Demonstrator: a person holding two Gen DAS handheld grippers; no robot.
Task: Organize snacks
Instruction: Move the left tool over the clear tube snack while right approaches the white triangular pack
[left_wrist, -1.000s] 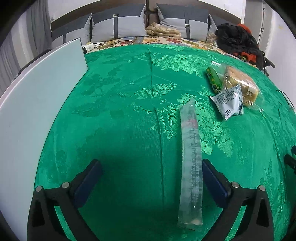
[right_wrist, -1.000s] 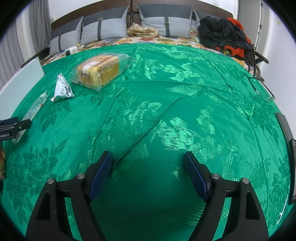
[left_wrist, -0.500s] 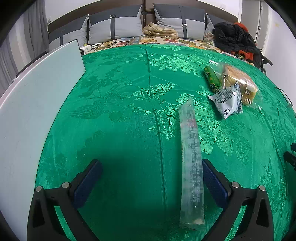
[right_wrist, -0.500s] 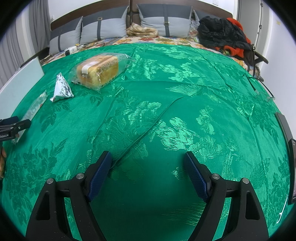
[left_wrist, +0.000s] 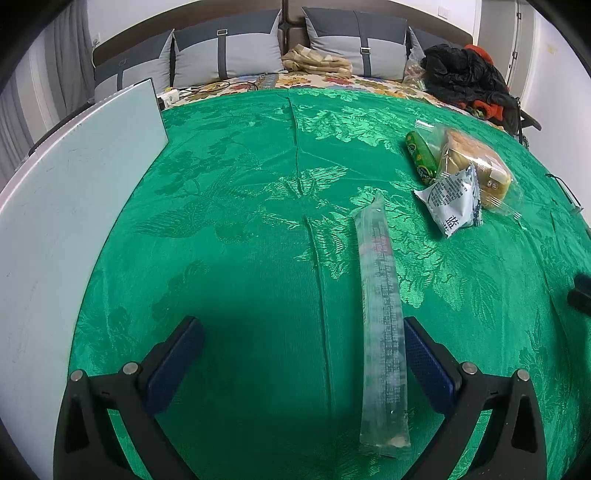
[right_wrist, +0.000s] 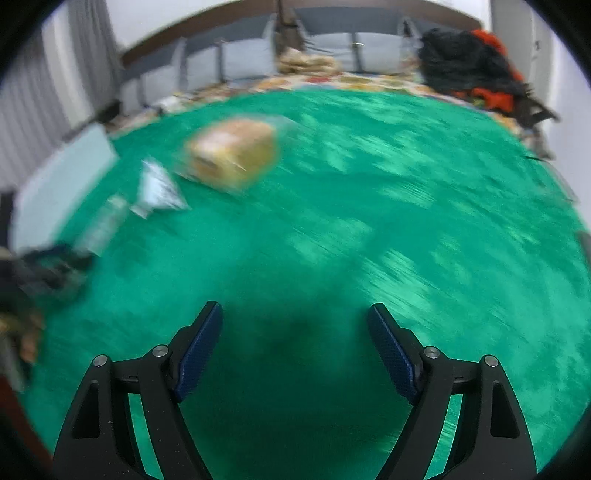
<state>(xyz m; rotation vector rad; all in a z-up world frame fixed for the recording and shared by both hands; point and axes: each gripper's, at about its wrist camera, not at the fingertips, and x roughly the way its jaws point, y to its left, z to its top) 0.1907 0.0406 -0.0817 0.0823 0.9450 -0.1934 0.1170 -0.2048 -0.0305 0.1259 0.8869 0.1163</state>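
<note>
On the green cloth, a long clear snack tube (left_wrist: 382, 314) lies lengthwise, its near end just inside the right finger of my open, empty left gripper (left_wrist: 303, 354). Farther right lie a white-blue packet (left_wrist: 452, 203), a bagged bread loaf (left_wrist: 476, 162) and a green sausage stick (left_wrist: 419, 157). My right gripper (right_wrist: 295, 343) is open and empty above bare cloth. Its view is blurred; it shows the bread (right_wrist: 232, 155), the packet (right_wrist: 157, 190) and the tube (right_wrist: 103, 225) at far left.
A pale blue-white board (left_wrist: 55, 206) lies along the left edge. Grey pillows (left_wrist: 229, 51) and a folded cloth stand at the back. Dark clothes and an orange item (left_wrist: 469, 77) are piled at the back right.
My right gripper has swung toward the left, blurring its view, and the snacks now sit closer to its centre. The left gripper has barely moved.
</note>
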